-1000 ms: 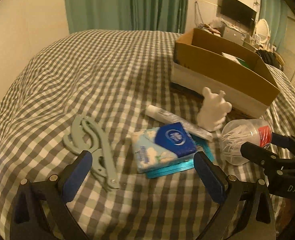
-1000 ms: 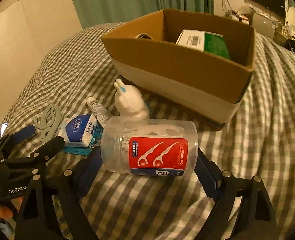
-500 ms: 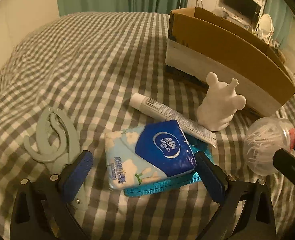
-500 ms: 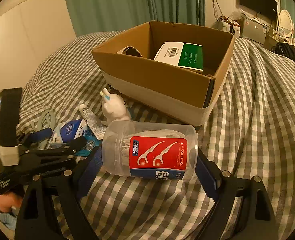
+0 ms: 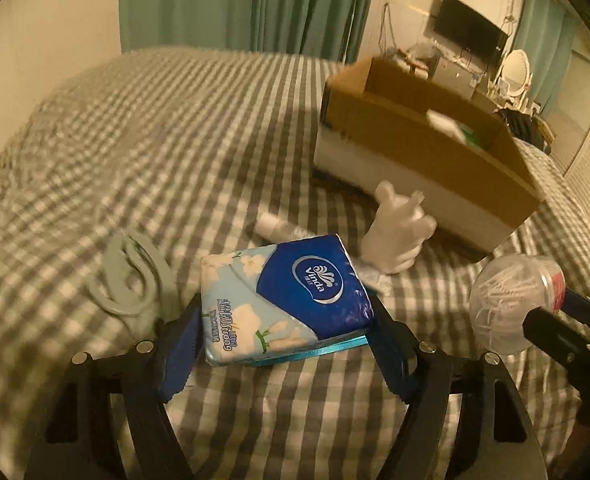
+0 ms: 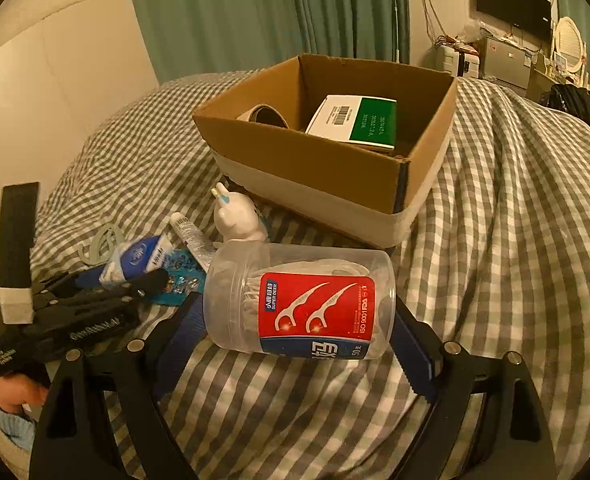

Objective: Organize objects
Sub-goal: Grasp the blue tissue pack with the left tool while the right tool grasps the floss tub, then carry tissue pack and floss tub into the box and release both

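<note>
My left gripper (image 5: 285, 344) is shut on a blue Vinda tissue pack (image 5: 283, 296) and holds it just above the checked bed; a teal flat packet (image 5: 335, 346) shows under the pack's edge. My right gripper (image 6: 299, 332) is shut on a clear floss-pick jar with a red label (image 6: 303, 306), held on its side. The jar also shows in the left wrist view (image 5: 511, 300). The open cardboard box (image 6: 307, 160) stands beyond it and holds a green-and-white box (image 6: 359, 120) and a tape roll (image 6: 265, 116).
On the bed lie a white rabbit figure (image 5: 397, 236), a white tube (image 5: 283, 230) and a pale green scissors-like tool (image 5: 129, 280). A TV and shelves stand by the far wall. Green curtains hang behind the bed.
My left gripper has moved forward and shut on the tissue pack, lifting it slightly. My right gripper has risen a little with the jar in it.
</note>
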Demonstrator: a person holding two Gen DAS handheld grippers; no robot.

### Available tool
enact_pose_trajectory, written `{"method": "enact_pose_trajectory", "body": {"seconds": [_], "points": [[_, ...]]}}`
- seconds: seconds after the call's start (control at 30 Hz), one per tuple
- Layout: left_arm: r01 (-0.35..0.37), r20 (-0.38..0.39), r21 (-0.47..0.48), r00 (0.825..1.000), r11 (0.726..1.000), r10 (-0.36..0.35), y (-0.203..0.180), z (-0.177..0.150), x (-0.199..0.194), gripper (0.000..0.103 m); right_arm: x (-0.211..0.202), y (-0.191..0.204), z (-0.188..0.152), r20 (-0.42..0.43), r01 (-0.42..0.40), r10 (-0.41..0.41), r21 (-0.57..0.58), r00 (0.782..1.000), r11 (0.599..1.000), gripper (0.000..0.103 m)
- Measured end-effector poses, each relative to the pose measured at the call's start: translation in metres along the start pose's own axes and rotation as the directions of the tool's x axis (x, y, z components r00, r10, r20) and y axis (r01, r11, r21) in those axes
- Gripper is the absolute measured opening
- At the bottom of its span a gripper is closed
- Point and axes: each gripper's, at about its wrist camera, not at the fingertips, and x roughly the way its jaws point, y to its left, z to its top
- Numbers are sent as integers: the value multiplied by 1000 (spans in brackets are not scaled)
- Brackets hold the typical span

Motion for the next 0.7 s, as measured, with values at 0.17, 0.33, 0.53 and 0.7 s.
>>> {"method": "enact_pose_trajectory", "body": {"seconds": [0.17, 0.33, 0.53, 0.7], "points": [[9, 60, 29, 998, 1000, -10, -11, 18, -30, 78, -19, -1, 0, 33, -4, 4, -7, 999, 1000, 88], [14, 149, 110, 988, 994, -30, -30, 49, -65, 78, -41, 1, 11, 82, -6, 7, -21, 997, 1000, 88], [12, 263, 179, 963, 984, -59, -54, 103, -99, 78, -92, -3, 54, 218, 38, -22, -71, 976, 997, 88], [-5, 347, 244, 934, 970, -82, -79, 157, -105, 78, -124, -9, 108, 330, 84, -51, -87, 943, 993, 88]]}}
